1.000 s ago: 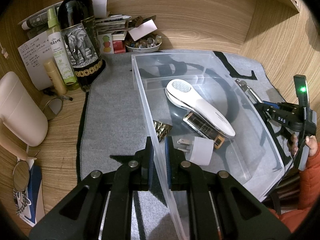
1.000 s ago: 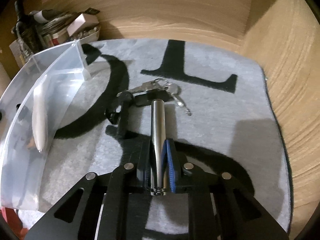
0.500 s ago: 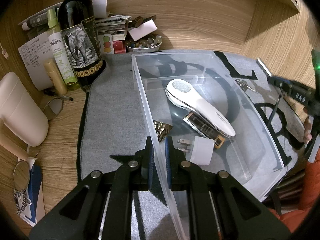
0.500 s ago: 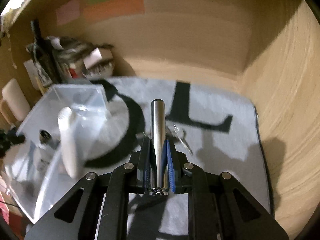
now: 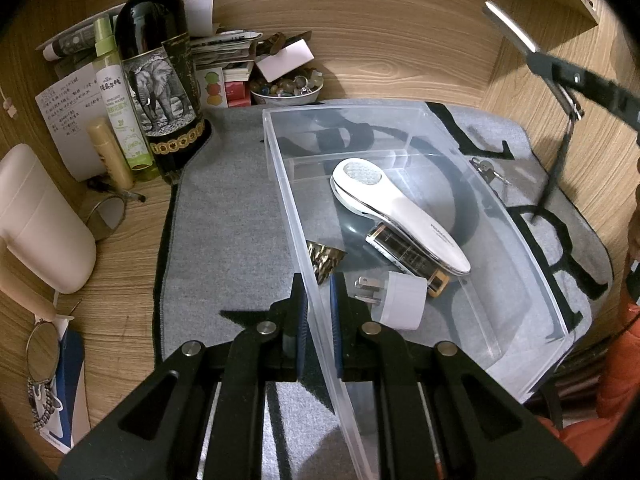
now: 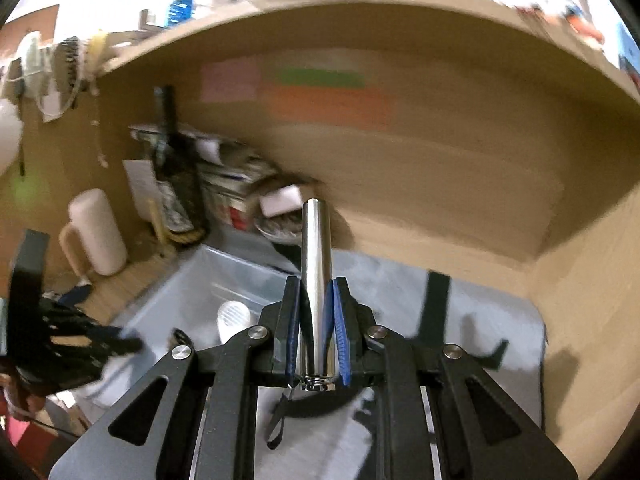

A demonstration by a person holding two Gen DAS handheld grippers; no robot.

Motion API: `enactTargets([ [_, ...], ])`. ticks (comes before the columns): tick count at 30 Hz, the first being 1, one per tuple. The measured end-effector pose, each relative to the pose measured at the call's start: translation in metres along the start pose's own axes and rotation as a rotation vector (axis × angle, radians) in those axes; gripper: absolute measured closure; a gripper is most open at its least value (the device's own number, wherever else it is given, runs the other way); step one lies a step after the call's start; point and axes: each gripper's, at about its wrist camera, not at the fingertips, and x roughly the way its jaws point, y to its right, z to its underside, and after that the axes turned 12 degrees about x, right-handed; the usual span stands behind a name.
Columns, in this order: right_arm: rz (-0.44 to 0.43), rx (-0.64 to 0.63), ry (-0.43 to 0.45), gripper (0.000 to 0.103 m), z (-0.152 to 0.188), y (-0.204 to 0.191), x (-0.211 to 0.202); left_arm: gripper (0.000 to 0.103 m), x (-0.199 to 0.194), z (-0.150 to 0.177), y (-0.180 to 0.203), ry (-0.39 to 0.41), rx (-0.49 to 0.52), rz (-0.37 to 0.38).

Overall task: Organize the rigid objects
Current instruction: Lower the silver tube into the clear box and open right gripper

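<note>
My left gripper [image 5: 318,280] is shut on the near left wall of a clear plastic bin [image 5: 556,304] that sits on a grey mat. Inside the bin lie a white handheld device [image 5: 396,212], a dark rectangular item [image 5: 404,254], a white plug adapter [image 5: 400,300] and a gold piece [image 5: 324,256]. My right gripper [image 6: 316,284] is shut on a silver metal cylinder [image 6: 316,248] with a black strap hanging under it. In the left wrist view that gripper [image 5: 536,56] is raised high at the upper right, over the mat. A bunch of keys [image 5: 486,170] lies on the mat right of the bin.
A wine bottle [image 5: 160,68], a green spray bottle [image 5: 118,100], papers and a bowl of small stones [image 5: 286,90] crowd the back left corner. A white mug-like jug [image 5: 36,220] and glasses [image 5: 40,348] lie at the left. Wooden walls close in behind and on the right.
My right gripper has lifted the metal cylinder off the mat, up and toward the bin, tilting more level. The keys stayed on the mat. The left gripper kept its hold on the bin wall.
</note>
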Motion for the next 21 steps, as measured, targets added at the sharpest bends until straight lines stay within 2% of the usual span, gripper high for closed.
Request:
enactTargets([
  [5, -0.068, -0.054, -0.001, 0.089, -0.003, -0.031, 0.004, 0.093, -0.001, 0.000, -0.001, 0.001, 0.002, 0.004],
  [9, -0.107, -0.097, -0.041, 0.089, 0.003, -0.052, 0.017, 0.093, -0.001, -0.001, -0.001, 0.002, 0.001, 0.007],
  [15, -0.123, -0.175, -0.173, 0.089, 0.026, -0.075, 0.050, 0.093, -0.001, 0.001, -0.002, 0.007, 0.001, 0.014],
  [21, -0.129, -0.201, -0.294, 0.089, 0.047, -0.079, 0.074, 0.093, -0.001, 0.002, -0.003, 0.009, 0.006, 0.017],
])
